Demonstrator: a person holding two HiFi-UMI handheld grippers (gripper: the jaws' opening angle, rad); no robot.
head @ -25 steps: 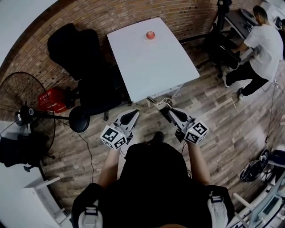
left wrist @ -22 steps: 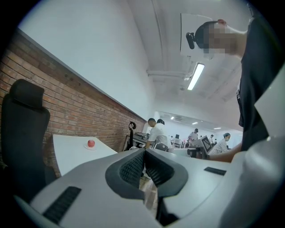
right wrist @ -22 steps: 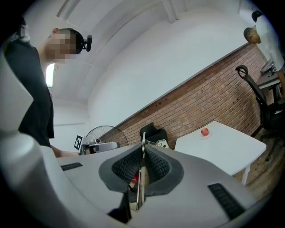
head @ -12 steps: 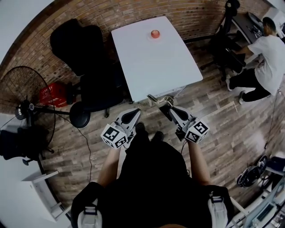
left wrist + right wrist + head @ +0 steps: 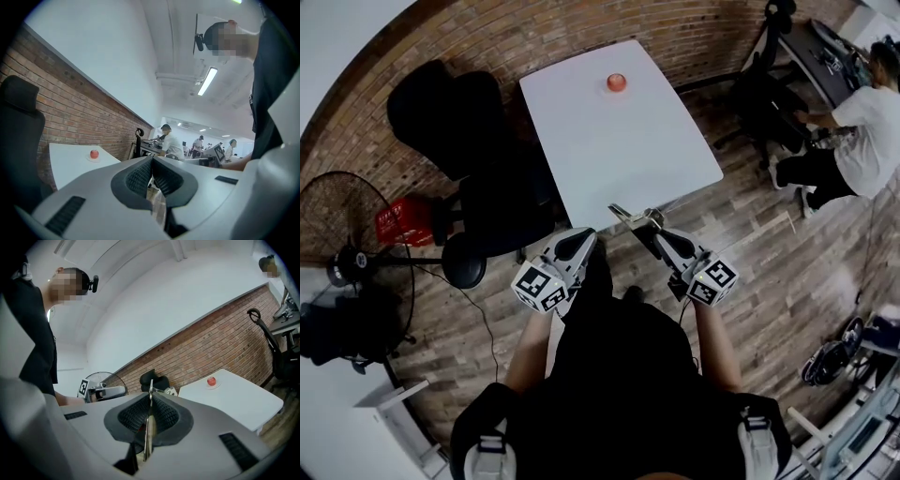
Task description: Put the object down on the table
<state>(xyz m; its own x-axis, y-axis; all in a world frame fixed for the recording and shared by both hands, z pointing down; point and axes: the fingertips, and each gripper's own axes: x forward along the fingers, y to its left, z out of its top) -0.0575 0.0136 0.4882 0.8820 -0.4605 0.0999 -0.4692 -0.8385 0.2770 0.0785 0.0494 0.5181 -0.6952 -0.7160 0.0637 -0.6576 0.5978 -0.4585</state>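
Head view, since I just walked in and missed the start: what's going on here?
A person stands at the near end of a white table with a gripper in each hand. The right gripper has its jaws shut on a thin metal object, held close to the table's near edge and not yet put down. The left gripper has its jaws shut with nothing between them. A small red object sits at the table's far end.

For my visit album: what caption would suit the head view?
Standing before a white table, a person holds a thin metal object in the right tool; left tool empty.
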